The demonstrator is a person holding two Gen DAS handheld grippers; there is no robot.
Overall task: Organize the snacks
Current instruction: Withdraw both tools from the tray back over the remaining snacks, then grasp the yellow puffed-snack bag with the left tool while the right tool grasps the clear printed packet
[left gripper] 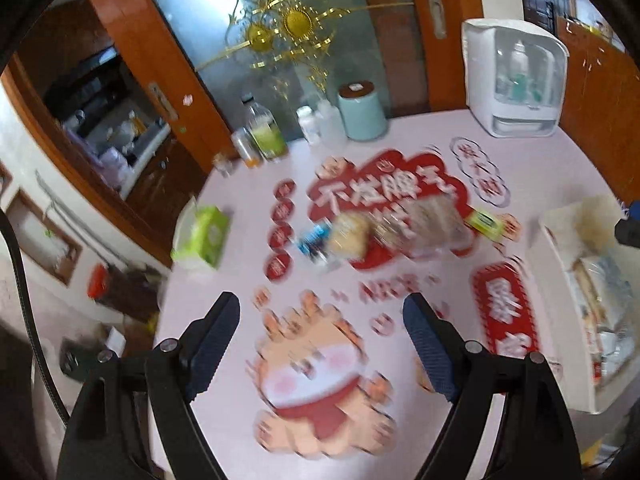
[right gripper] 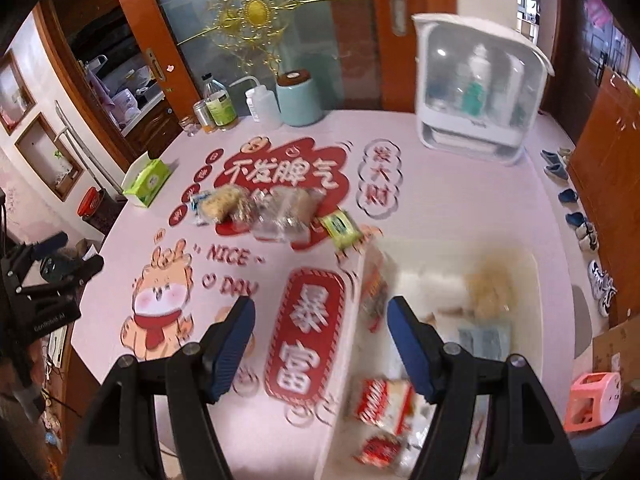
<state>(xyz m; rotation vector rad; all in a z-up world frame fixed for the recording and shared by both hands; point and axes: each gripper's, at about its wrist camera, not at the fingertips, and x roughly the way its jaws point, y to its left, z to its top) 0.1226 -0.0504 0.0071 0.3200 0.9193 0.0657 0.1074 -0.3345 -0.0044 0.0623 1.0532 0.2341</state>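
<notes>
A heap of clear-wrapped snack packs (left gripper: 384, 232) (right gripper: 260, 204) lies mid-table on the red print, with a small green packet (left gripper: 486, 222) (right gripper: 340, 226) at its right end. A white bin (left gripper: 560, 320) (right gripper: 352, 344) holds several snack packs, some red and white (right gripper: 384, 400). My left gripper (left gripper: 322, 316) is open and empty above the cat print, short of the heap. My right gripper (right gripper: 322, 316) is open and empty above the bin's left wall. The left gripper also shows at the left edge of the right wrist view (right gripper: 60, 256).
The round pink table (left gripper: 540, 184) (right gripper: 460, 208) carries a green tissue box (left gripper: 204, 236) (right gripper: 148, 178), bottles (left gripper: 266, 128) (right gripper: 218, 104), a teal canister (left gripper: 362, 112) (right gripper: 298, 98) and a white cabinet (left gripper: 520, 80) (right gripper: 476, 92) at the back. Shoes (right gripper: 580, 224) lie on the floor at right.
</notes>
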